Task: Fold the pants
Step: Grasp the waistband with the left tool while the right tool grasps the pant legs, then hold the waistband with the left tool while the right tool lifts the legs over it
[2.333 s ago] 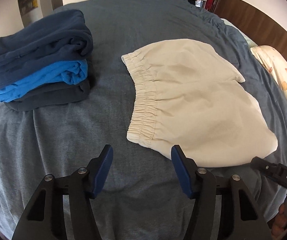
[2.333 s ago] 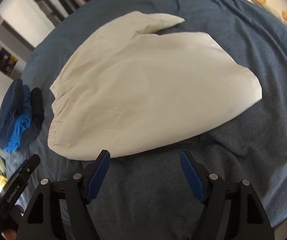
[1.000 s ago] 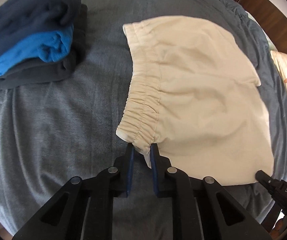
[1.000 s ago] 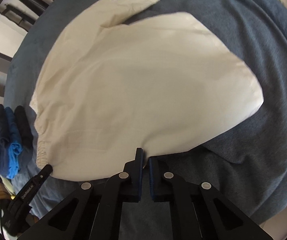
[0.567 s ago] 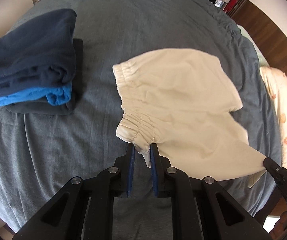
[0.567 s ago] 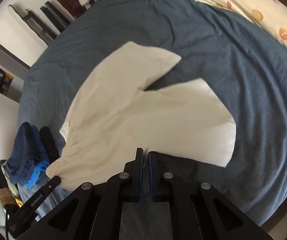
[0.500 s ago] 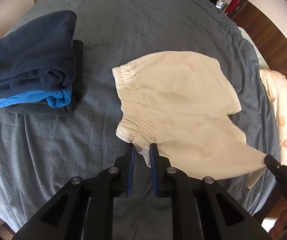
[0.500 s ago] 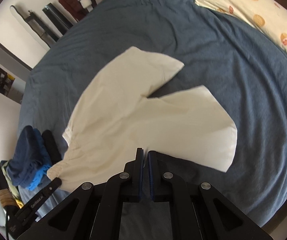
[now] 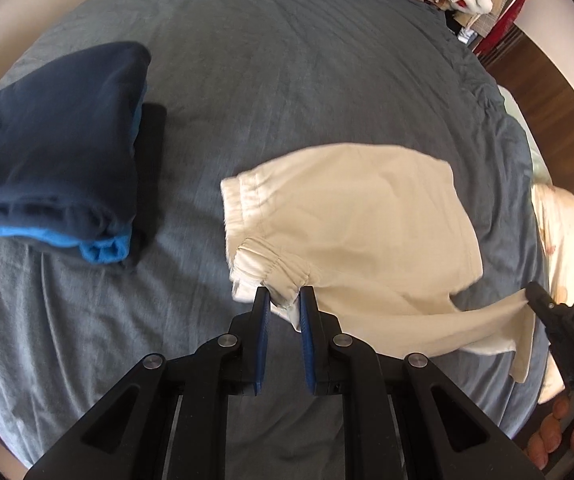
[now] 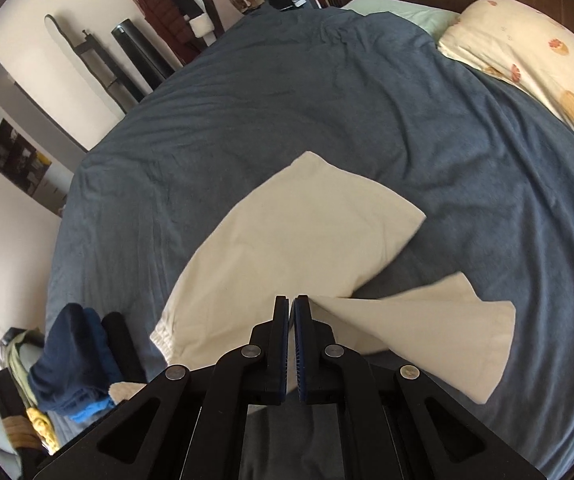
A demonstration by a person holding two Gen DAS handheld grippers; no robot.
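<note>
Cream shorts with an elastic waistband lie partly on the blue-grey bed. My left gripper is shut on the near corner of the waistband and holds it raised. My right gripper is shut on the hem of the near leg, lifted off the bed; it also shows in the left wrist view at the right, with the leg stretched toward it. The far leg still rests flat on the bed.
A stack of folded dark blue and bright blue clothes sits on the bed's left side. A patterned cream pillow lies at the head. Hanging clothes and a wall stand beyond the bed.
Both grippers closed on the shorts, then lifted the near edge off the bed and carried it up and toward the far side. The near leg now hangs folded from the right gripper.
</note>
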